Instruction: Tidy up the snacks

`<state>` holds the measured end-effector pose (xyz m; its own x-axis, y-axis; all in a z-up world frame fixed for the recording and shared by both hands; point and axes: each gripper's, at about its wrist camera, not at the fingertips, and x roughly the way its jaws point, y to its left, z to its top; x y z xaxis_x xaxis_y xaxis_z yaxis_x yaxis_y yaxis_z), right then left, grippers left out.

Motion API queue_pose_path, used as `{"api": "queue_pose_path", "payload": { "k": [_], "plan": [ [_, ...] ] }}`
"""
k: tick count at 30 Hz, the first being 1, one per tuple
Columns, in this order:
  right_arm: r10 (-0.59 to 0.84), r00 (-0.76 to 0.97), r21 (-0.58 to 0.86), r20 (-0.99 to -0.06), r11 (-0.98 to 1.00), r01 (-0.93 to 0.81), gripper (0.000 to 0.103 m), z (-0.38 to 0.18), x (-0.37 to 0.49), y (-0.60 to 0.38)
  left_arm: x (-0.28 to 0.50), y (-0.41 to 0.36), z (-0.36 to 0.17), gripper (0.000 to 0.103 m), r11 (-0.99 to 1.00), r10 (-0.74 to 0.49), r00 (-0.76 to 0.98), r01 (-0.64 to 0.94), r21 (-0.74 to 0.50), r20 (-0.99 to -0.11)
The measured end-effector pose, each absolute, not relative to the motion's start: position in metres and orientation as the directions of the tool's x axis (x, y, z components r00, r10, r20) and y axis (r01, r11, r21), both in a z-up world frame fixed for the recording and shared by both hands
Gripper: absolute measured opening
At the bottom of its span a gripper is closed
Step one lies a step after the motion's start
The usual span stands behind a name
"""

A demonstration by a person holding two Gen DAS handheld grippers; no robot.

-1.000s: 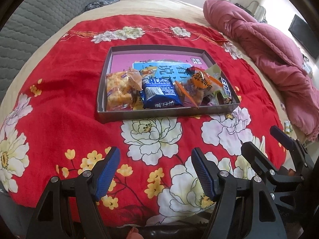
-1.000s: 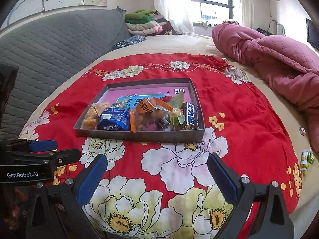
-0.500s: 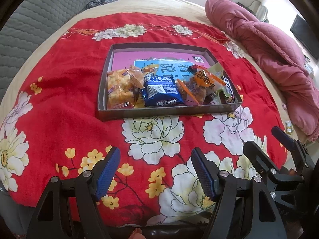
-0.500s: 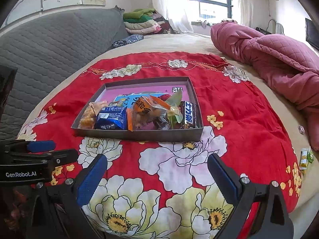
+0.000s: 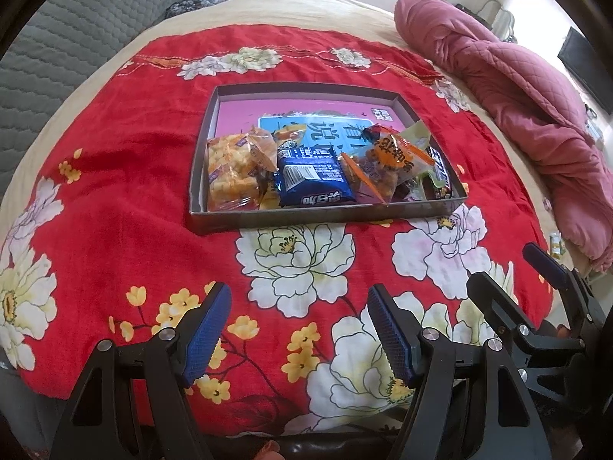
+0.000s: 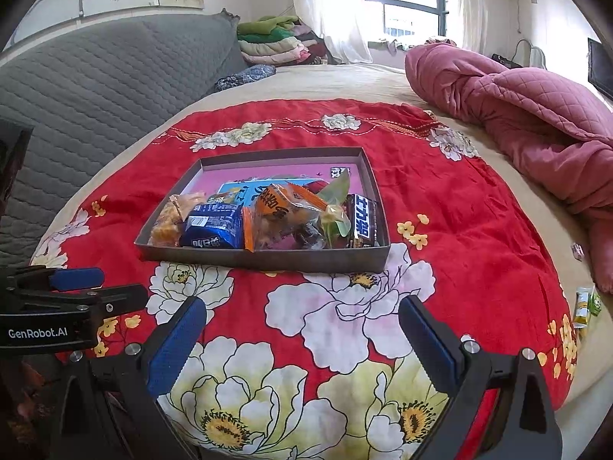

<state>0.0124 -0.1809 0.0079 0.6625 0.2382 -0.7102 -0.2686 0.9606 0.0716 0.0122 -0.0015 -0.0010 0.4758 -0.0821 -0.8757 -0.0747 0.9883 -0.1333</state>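
Two sets of tongs hover low over the red floral blanket (image 5: 115, 176) on the bed, both short of the tray (image 5: 329, 212) and neither touching anything. Starting on the left: the left tongs (image 5: 299, 329) are spread wide with nothing between the blue pads, and the right tongs (image 6: 302, 339) match them, wide apart and empty. The snacks are heaped along the tray's near wall. From the left there's the yellow puffed-snack bag (image 5: 233, 165), then the blue wafer pack (image 5: 312, 186), the orange-labelled clear bag (image 5: 387, 165) leaning over its neighbours, and the dark chocolate bar (image 6: 362, 222) against the right wall. Here's the worry: these wrappers overlap, so closing on one could well drag another along or tip it over the low wall. The film looks slick and puffy, likely to squirt out of a shallow pinch. And the tray sits on soft bedding, so a hard push down might tilt it.
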Motion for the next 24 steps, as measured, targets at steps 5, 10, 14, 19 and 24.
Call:
{"api": "queue_pose_path", "payload": {
  "k": [5, 10, 14, 19, 24],
  "plan": [
    [0.237, 0.663, 0.07, -0.71, 0.961, -0.269, 0.101, 0.0077, 0.0126, -0.1821, 0.013, -0.0013, -0.0009, 0.075, 0.988, -0.08, 0.473, -0.077, -0.132, -0.877],
    [0.236, 0.662, 0.07, -0.711, 0.961, -0.266, 0.101, 0.0075, 0.0129, -0.1826, 0.0129, -0.0013, -0.0012, 0.075, 0.989, -0.077, 0.471, -0.077, -0.127, -0.879],
    [0.234, 0.662, 0.069, -0.712, 0.962, -0.266, 0.101, 0.0073, 0.0132, -0.1825, 0.0126, -0.0015, -0.0015, 0.075, 0.99, -0.074, 0.47, -0.074, -0.123, -0.88],
    [0.232, 0.663, 0.066, -0.712, 0.962, -0.266, 0.101, 0.0072, 0.0135, -0.1842, 0.0127, -0.0005, -0.0017, 0.075, 0.989, -0.071, 0.469, -0.08, -0.122, -0.88],
    [0.23, 0.665, 0.065, -0.71, 0.962, -0.264, 0.101, 0.0069, 0.0139, -0.1831, 0.0124, -0.0006, -0.0009, 0.075, 0.99, -0.068, 0.471, -0.08, -0.119, -0.879]
  ]
}}
